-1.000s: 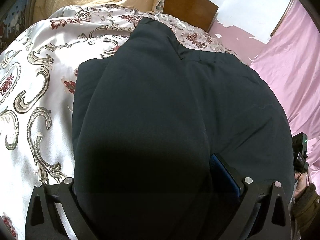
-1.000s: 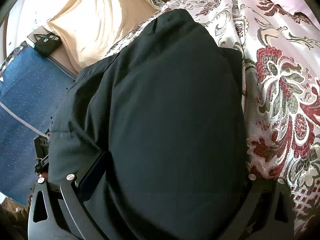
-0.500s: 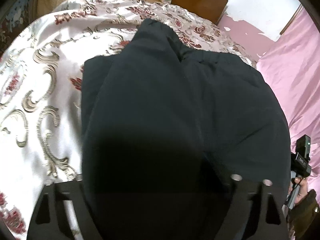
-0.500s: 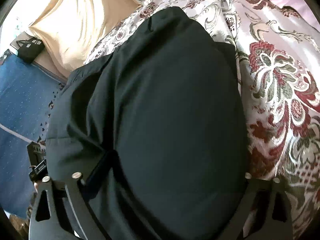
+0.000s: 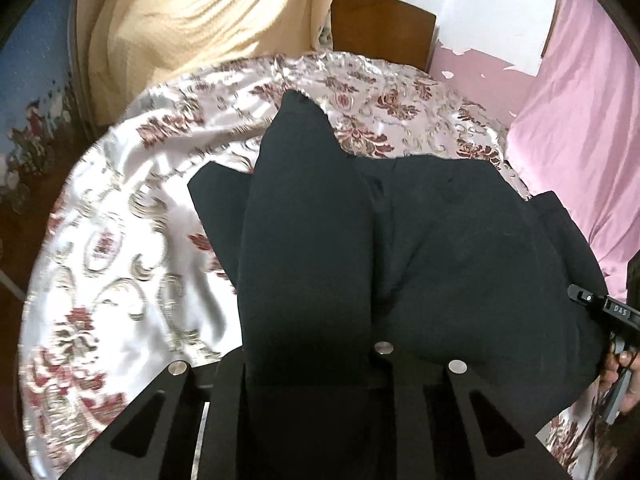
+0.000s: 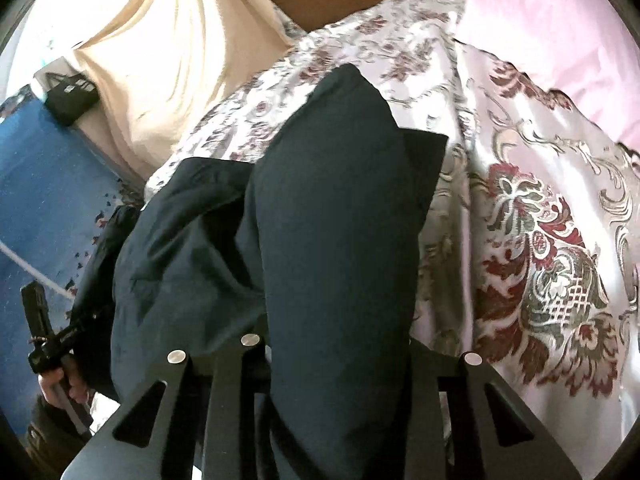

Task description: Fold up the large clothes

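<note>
1. On the patterned satin bedspread (image 5: 120, 240) lies the dark garment (image 5: 440, 240), with a fold of it lifted toward both cameras; its far corner (image 5: 296, 100) points at the wooden headboard (image 5: 380, 28)
2. The left gripper (image 5: 312, 364) has its fingers (image 5: 230, 376) drawn in on a thick band of the dark cloth, which passes between them and fills the gap; it is pinching the garment
3. The right gripper (image 6: 336, 352) likewise clamps a raised fold of the garment (image 6: 340, 240), the cloth rising from between its fingers (image 6: 228, 364) and hanging over them
4. In the left wrist view the garment spreads to the right, with a lower layer showing as a flat corner (image 5: 216, 200) on the bedspread beside the raised fold
5. In the right wrist view the other part of the garment bunches at the left, near the bed's edge, and the bedspread's red floral motif (image 6: 552, 280) lies bare at the right
6. A cream blanket (image 5: 192, 20) lies heaped beyond the bedspread, a pink sheet (image 5: 580, 140) at the side
7. A small black case (image 6: 70, 94) rests beside the cream blanket; whether anything is inside it I cannot tell
8. A blue cloth (image 6: 36, 200) shows beside the bed
</note>
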Demonstrator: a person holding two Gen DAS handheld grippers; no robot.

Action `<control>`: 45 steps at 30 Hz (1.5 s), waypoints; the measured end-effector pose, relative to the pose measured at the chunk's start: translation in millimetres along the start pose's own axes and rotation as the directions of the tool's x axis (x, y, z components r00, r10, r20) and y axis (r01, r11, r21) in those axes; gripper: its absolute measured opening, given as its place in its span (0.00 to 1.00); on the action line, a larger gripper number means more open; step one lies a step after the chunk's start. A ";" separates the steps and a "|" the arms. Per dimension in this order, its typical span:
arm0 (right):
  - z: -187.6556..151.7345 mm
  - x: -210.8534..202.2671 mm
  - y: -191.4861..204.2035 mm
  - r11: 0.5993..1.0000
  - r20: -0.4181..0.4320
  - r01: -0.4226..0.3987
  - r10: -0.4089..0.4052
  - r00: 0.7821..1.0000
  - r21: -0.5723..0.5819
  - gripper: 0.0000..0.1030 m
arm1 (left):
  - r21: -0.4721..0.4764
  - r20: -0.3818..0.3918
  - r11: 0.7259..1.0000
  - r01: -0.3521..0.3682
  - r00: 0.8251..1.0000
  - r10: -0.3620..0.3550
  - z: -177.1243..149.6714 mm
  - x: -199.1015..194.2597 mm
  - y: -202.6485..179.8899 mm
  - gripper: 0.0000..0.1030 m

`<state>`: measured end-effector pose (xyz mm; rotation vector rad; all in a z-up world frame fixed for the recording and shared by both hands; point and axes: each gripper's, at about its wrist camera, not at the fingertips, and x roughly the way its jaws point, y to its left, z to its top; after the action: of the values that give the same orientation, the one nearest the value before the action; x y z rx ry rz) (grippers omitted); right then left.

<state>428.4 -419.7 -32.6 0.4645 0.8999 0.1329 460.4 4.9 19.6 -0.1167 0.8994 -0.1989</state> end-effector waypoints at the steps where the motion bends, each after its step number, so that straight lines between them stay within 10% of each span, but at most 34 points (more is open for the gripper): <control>1: -2.1 -4.7 7.2 1.000 0.000 -0.005 0.005 1.000 -0.012 0.24 | 0.004 0.005 1.000 -0.006 1.000 0.006 -1.8 -7.8 1.2 0.19; 12: -45.1 -39.2 68.8 0.992 0.023 -0.081 0.084 0.996 -0.099 0.24 | -0.016 0.046 0.997 -0.079 0.996 0.080 -39.0 -86.4 39.8 0.19; 24: -100.5 -25.9 72.6 0.996 -0.010 0.014 -0.015 1.000 -0.092 0.28 | -0.062 -0.015 0.995 -0.083 0.996 0.082 -97.0 -59.4 65.2 0.22; 32: -103.4 -12.8 64.3 0.990 -0.049 0.122 -0.126 0.991 -0.069 0.56 | -0.125 -0.083 0.985 -0.117 0.991 0.107 -103.0 -53.3 76.6 0.44; 36: -104.0 -14.6 66.1 0.985 -0.040 0.153 -0.157 0.987 -0.080 0.64 | -0.178 -0.060 0.973 -0.145 0.989 0.136 -106.2 -61.1 84.4 0.81; 39: -104.7 -19.3 68.4 0.982 -0.018 0.170 -0.172 0.985 -0.088 0.75 | -0.183 -0.010 0.969 -0.165 0.986 0.165 -106.8 -75.6 80.4 0.87; 41: -105.5 -25.9 71.6 0.973 0.018 0.207 -0.206 0.978 -0.098 0.99 | -0.155 0.014 0.972 -0.174 0.984 0.178 -106.7 -85.0 72.0 0.88; 45: -104.7 -47.5 85.3 0.957 0.102 0.251 -0.238 0.966 -0.145 0.99 | -0.100 0.054 0.976 -0.195 0.978 0.201 -107.4 -100.7 52.0 0.89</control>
<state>324.1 -323.0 -16.0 0.2071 0.8508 -0.0422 321.4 75.9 20.7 -0.1198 0.8511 0.0332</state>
